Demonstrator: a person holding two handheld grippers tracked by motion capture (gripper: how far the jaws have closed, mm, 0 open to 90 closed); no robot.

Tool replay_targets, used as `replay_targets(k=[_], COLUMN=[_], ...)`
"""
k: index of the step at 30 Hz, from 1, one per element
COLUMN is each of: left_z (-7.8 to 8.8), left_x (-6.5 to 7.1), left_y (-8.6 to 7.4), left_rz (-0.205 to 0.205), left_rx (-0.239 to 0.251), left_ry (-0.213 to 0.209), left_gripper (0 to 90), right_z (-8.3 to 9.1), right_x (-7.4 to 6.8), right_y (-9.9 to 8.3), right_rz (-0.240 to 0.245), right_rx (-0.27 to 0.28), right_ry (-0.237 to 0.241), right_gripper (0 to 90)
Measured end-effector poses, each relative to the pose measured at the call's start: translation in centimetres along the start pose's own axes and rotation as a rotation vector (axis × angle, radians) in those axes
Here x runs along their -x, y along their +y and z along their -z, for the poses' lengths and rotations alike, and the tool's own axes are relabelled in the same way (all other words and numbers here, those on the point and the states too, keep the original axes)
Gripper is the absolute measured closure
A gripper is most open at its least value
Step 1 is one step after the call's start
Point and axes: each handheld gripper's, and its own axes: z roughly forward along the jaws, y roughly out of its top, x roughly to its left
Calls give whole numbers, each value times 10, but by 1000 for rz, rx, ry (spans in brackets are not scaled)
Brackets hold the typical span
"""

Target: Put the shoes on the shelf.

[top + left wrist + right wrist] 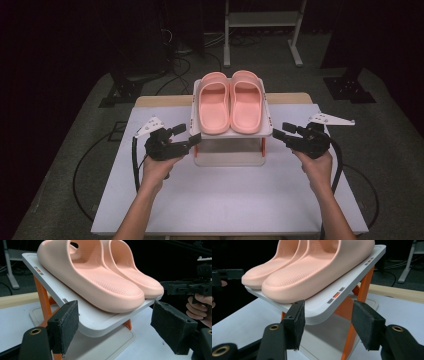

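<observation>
A pair of pink slippers [230, 102] lies side by side on a white slanted shelf [235, 134] with orange legs [42, 295], toes toward me. My left gripper [187, 134] sits at the shelf's front left corner. In the left gripper view [117, 325] its jaws stand open, with the shelf's front edge and the near slipper [100, 282] between and beyond the pads. My right gripper [282, 130] is at the front right corner. In the right gripper view [330, 322] its jaws are open around the shelf's rim [324, 307], not pressing on it.
The rack's white base [230, 159] stands on a white table [225, 205] with a wooden strip [160, 101] along its back edge. Beyond the table are a metal frame [260, 30], floor cables and dark stand feet [350, 87]. The other hand and gripper [190, 288] show at the right of the left gripper view.
</observation>
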Motion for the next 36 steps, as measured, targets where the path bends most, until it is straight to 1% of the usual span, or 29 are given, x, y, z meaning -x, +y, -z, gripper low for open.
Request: replay_targets(k=[4,15,16,20,30,33,36], left_z=[1,4,5,6,10,11,11], left_x=[1,3,3,2,-2,-3,-3], left_y=[-3,-11,-12,-15,-24,-29,-30], left_rz=[1,4,9,11,26,42,41], left_rx=[-1,4,4,4,5,7,6], left_ry=[-4,-14,-14,-13,-15,-23,-21], left_gripper=[211,204,202,199,189,185,182], right_z=[1,3,3,3,4,4,5], right_x=[0,-3,-4,-3,-2,-1,0], right_y=[-5,-12,-14,-16,-25,-29,-31], right_rz=[2,11,2,6,-6,-6,-9], right_rx=[-6,0,2,-4,-4,-10,-7], right_ry=[6,16,19,19,27,27,30], right_gripper=[429,426,425,420,417,411,411])
